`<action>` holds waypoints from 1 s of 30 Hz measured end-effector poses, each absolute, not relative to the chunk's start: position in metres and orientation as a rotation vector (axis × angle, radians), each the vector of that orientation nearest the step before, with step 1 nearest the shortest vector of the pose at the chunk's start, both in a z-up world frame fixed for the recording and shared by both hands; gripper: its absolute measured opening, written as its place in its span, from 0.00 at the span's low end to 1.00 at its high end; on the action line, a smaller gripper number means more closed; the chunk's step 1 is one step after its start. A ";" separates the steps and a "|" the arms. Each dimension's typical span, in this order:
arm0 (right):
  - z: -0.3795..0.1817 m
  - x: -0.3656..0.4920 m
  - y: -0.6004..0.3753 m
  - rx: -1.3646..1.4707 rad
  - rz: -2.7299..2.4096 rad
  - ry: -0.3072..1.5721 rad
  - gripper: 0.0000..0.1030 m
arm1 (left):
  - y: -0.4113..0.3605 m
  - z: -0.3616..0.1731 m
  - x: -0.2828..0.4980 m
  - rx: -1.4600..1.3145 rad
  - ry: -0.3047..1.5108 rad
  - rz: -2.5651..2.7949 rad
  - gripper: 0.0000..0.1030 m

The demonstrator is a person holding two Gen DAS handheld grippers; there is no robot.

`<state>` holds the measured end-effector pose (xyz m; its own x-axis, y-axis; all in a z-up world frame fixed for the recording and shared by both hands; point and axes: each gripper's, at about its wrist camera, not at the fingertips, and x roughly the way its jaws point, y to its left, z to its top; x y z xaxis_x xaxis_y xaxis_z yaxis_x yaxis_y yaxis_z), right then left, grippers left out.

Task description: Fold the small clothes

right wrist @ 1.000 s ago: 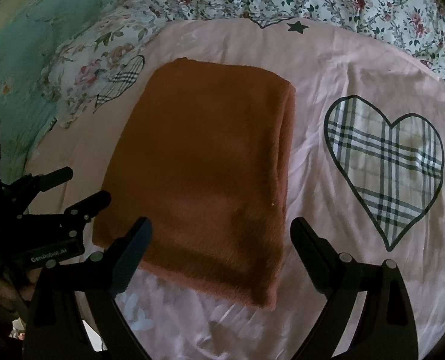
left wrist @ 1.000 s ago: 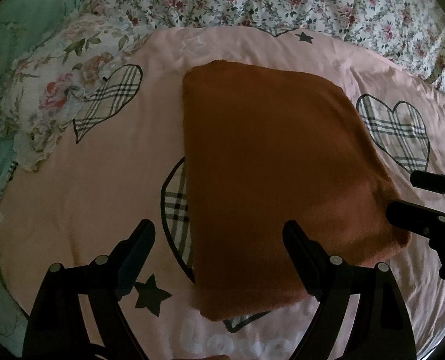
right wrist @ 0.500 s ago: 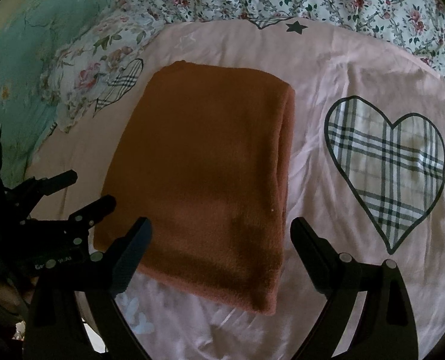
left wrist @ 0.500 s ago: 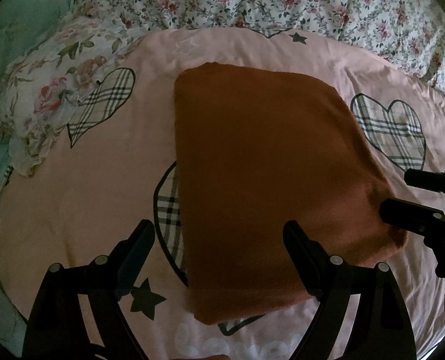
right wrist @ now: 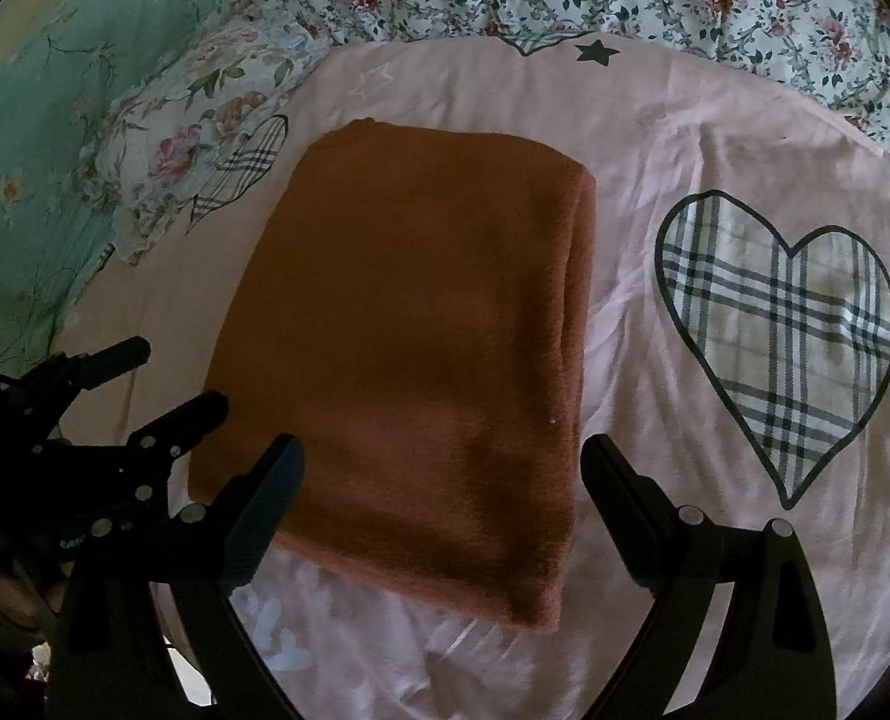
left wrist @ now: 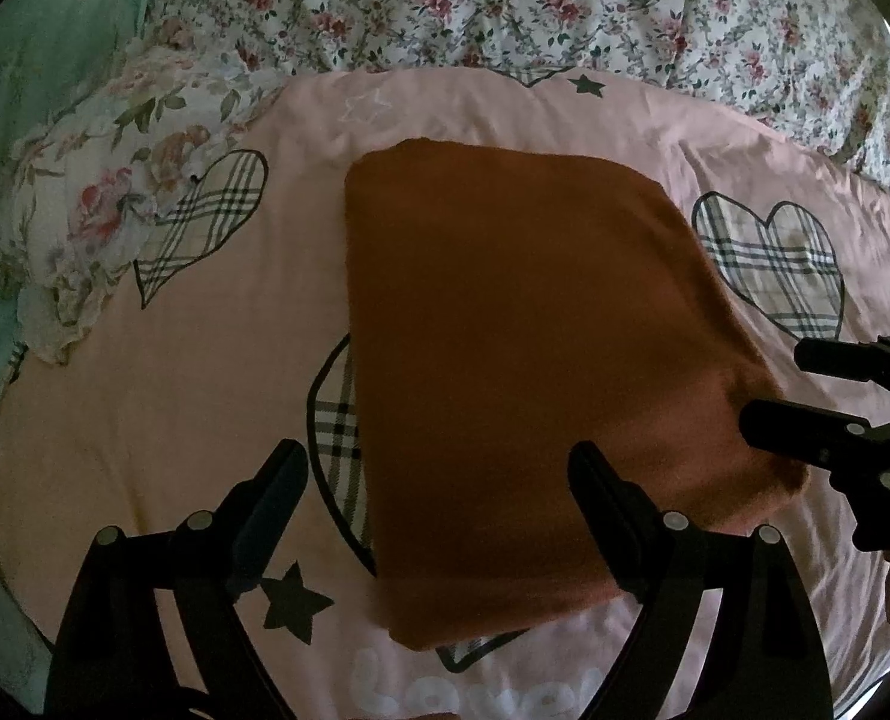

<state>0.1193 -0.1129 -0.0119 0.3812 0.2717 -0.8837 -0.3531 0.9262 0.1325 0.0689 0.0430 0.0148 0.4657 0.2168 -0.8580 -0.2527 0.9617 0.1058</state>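
A rust-brown garment (left wrist: 523, 360) lies folded into a flat rectangle on a pink bedsheet (left wrist: 217, 372); it also shows in the right wrist view (right wrist: 415, 348), with its stacked layers along the right side. My left gripper (left wrist: 439, 468) is open and empty above the garment's near left corner. It also appears at the left of the right wrist view (right wrist: 163, 378). My right gripper (right wrist: 442, 468) is open and empty over the garment's near edge. It shows at the right of the left wrist view (left wrist: 787, 387), by the garment's near right corner.
The pink sheet carries plaid hearts (right wrist: 787, 324) and black stars (left wrist: 292, 606). A floral pillow (left wrist: 103, 222) lies at the left, a floral quilt (left wrist: 535, 6) along the back, and teal bedding (right wrist: 43, 120) at the far left.
Both grippers have drifted slightly, so the garment shifts a little in each view. The garment itself has not moved, and both grippers stay open.
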 end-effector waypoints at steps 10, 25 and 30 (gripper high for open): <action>-0.012 0.120 -0.114 -0.083 0.401 1.111 0.91 | 0.046 0.015 0.071 -0.044 1.046 0.288 0.87; -0.011 0.121 -0.113 -0.083 0.401 1.109 0.91 | 0.047 0.015 0.070 -0.049 1.047 0.291 0.87; -0.012 0.122 -0.111 -0.079 0.401 1.107 0.91 | 0.047 0.015 0.071 -0.049 1.045 0.292 0.87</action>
<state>0.1220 -0.1115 -0.0115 0.3834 0.2751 -0.8817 -0.3529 0.9258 0.1355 0.0708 0.0475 0.0151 0.4667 0.2149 -0.8579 -0.2614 0.9602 0.0983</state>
